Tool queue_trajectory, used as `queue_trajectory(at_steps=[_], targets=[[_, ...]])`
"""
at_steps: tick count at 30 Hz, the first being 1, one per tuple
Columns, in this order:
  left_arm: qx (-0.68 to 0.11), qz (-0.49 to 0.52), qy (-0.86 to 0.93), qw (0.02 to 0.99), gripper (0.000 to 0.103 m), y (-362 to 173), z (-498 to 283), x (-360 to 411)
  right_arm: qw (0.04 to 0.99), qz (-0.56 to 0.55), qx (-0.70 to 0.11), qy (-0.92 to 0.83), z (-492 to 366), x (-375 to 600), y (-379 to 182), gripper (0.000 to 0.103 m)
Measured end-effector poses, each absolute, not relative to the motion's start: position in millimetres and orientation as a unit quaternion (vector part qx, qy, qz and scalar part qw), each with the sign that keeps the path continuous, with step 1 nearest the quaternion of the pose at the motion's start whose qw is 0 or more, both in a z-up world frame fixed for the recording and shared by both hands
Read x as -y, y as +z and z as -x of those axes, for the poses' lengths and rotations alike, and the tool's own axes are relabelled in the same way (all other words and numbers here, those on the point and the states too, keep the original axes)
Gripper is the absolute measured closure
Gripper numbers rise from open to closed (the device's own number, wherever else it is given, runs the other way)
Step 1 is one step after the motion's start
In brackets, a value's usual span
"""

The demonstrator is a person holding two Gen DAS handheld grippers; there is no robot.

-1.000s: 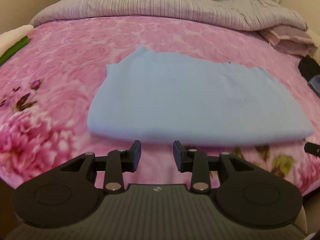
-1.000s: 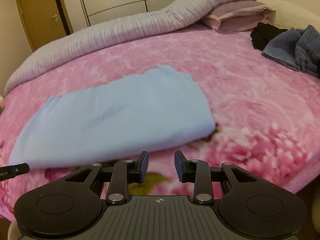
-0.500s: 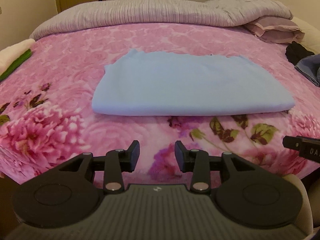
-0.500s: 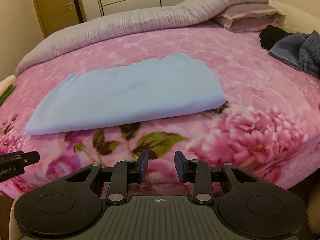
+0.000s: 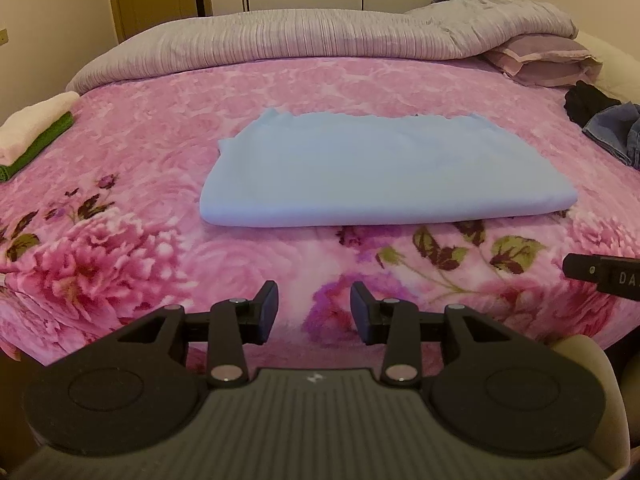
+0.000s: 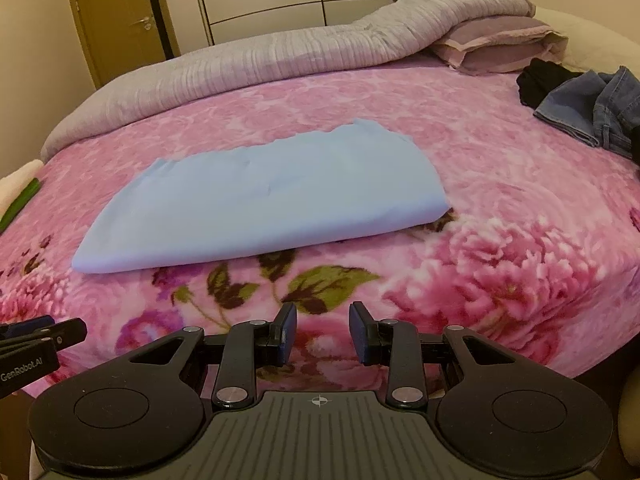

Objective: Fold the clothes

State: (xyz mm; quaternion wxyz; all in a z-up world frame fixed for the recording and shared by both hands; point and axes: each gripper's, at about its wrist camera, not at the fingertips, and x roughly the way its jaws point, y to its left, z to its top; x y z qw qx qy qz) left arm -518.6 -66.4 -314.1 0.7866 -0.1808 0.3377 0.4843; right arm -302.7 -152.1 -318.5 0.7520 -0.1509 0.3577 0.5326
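Both grippers have been pulled back from the light-blue garment (image 5: 380, 172) since a second ago; its near folded edge, then just ahead of the fingertips, now lies well apart from them, with a strip of pink floral bedspread (image 5: 160, 248) exposed between.

Left gripper (image 5: 314, 312): jaws partly apart and opening, nothing between them. Right gripper (image 6: 323, 334): jaws partly apart, empty.

The garment is laid flat mid-bed, folded into a long band, far raw edges slightly ragged (top layer not quite flush, judged from the wavy far edge).

Risks, as judged from here:
- Only the top layer could be pinched at the next fold, so the layers would shear and the band would skew.
- Plush bedspread pile could be caught along with the cloth if a gripper is driven in too low.
- If both ends are not lifted evenly, the thin fabric could sag and crease.
- The jeans (image 6: 592, 112) at the right and the folded stack (image 5: 36, 128) at the left sit near the sweep path; either could be snagged.
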Motion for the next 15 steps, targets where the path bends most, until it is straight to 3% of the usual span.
queue_trajectory(at_steps=[15], targets=[[-0.354, 0.191, 0.464, 0.790, 0.067, -327, 507, 53, 0.756, 0.160, -0.365, 0.519, 293, 142, -327, 0.070]])
